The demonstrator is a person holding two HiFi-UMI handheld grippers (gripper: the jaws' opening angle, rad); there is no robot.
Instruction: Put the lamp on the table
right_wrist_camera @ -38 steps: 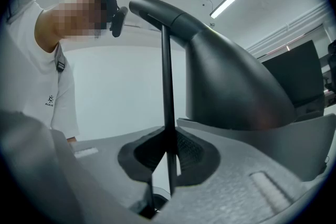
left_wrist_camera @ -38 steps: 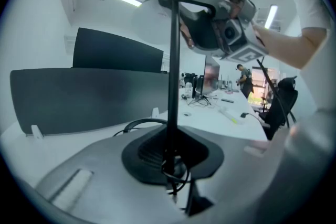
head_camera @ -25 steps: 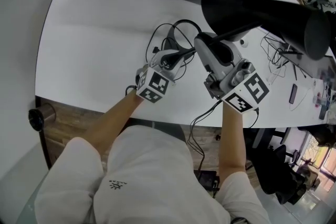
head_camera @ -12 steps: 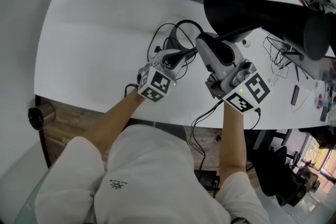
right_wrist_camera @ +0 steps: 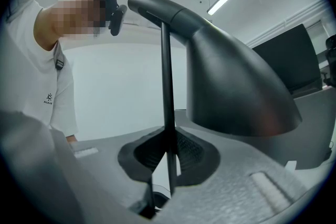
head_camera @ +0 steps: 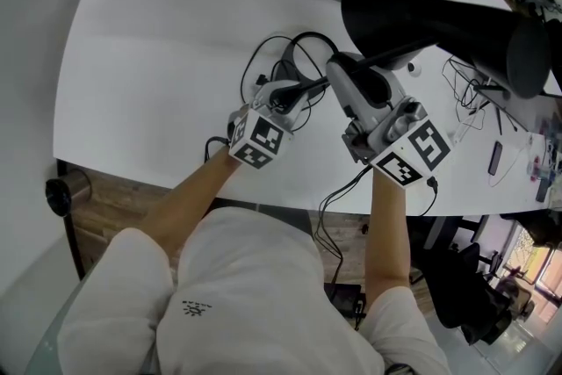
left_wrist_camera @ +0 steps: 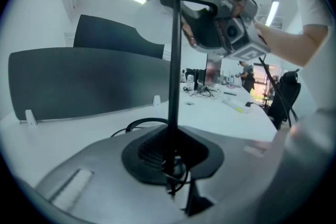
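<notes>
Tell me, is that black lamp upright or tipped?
Upright: on the lamp, the thin stem runs straight up in both gripper views.

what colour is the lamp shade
Matte black, a plain dark cone; the lamp shade shows best in the right gripper view.

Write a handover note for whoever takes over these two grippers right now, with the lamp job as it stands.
Left gripper: shut on the lamp stem, low down.
Right gripper: shut on the same stem, higher up.
The lamp is upright over the white table, and its cable trails on the tabletop. The base is hidden, so I can't tell whether it has landed.
Left to do: seat the lamp on the table, then open both jaws and back off.
</notes>
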